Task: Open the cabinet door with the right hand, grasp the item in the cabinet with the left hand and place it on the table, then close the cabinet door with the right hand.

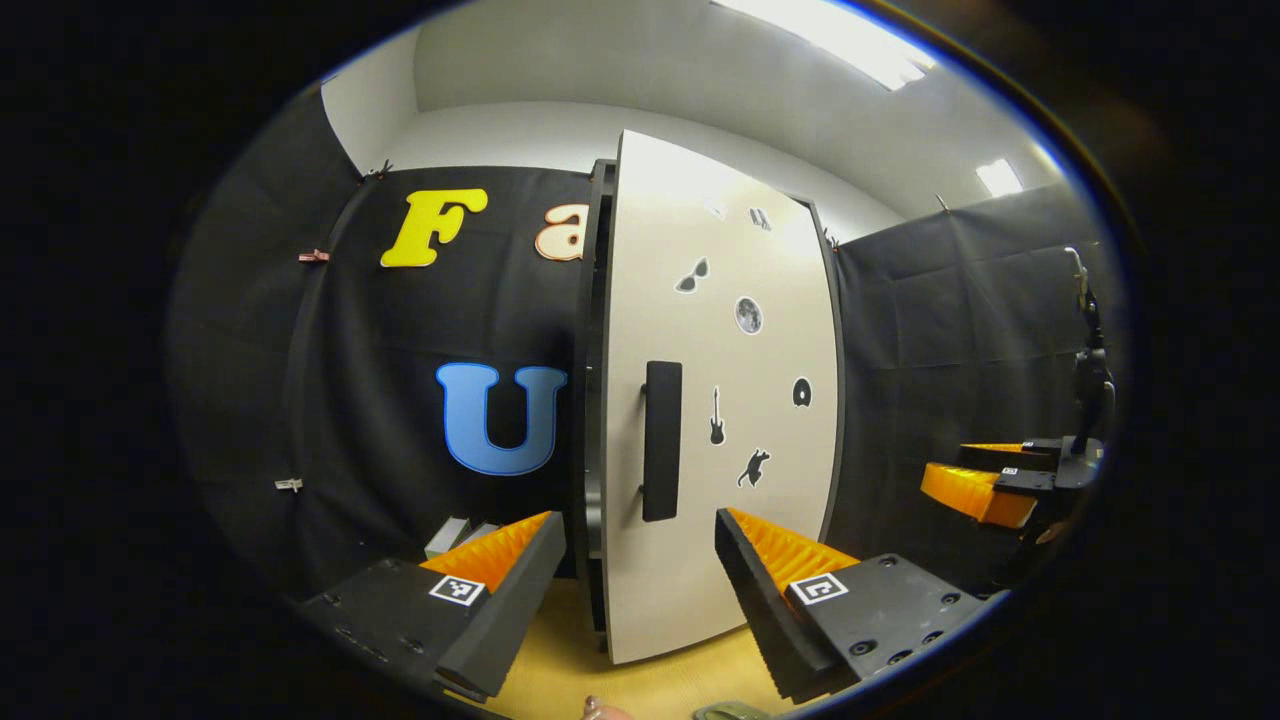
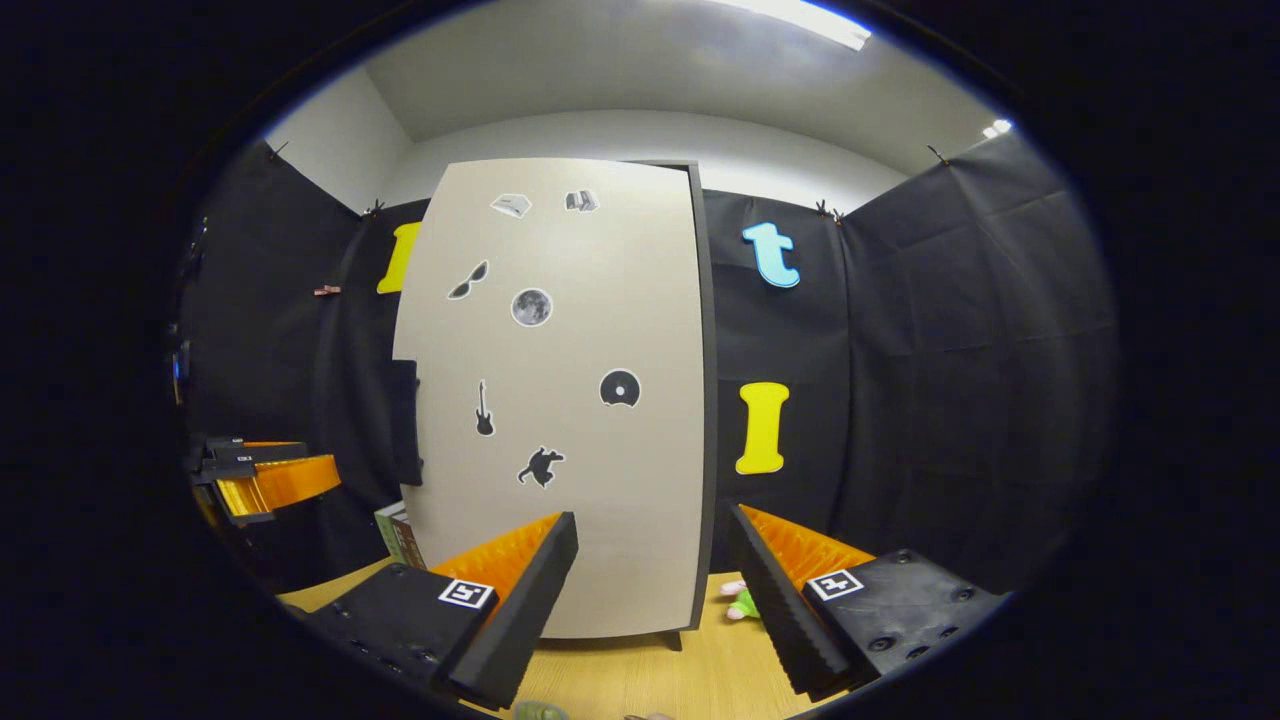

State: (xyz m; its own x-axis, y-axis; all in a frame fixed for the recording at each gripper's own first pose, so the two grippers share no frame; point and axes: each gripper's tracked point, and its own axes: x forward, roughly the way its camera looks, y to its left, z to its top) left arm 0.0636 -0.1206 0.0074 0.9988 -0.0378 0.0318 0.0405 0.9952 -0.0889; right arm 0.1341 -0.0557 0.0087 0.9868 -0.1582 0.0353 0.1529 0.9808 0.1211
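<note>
The cabinet's white door (image 1: 740,500) carries small black stickers and a tall black handle (image 1: 661,440) near its left edge. It covers the front, so what is inside is hidden. My left gripper (image 1: 640,600) is open, a short way in front of the handle, with nothing between its fingers. In the right gripper view the door (image 2: 560,400) faces me with the handle (image 2: 405,420) at its left edge. My right gripper (image 2: 650,600) is open and empty before the door's lower right part. Each gripper also appears in the other's view, the right gripper (image 1: 985,490) and the left gripper (image 2: 270,480).
The cabinet stands on a wooden table (image 2: 640,670). Small boxes (image 2: 400,535) lean just left of the cabinet, seen too as boxes (image 1: 455,535). A pink and green toy (image 2: 740,600) lies on the table at the cabinet's right foot. Black cloth walls close the booth.
</note>
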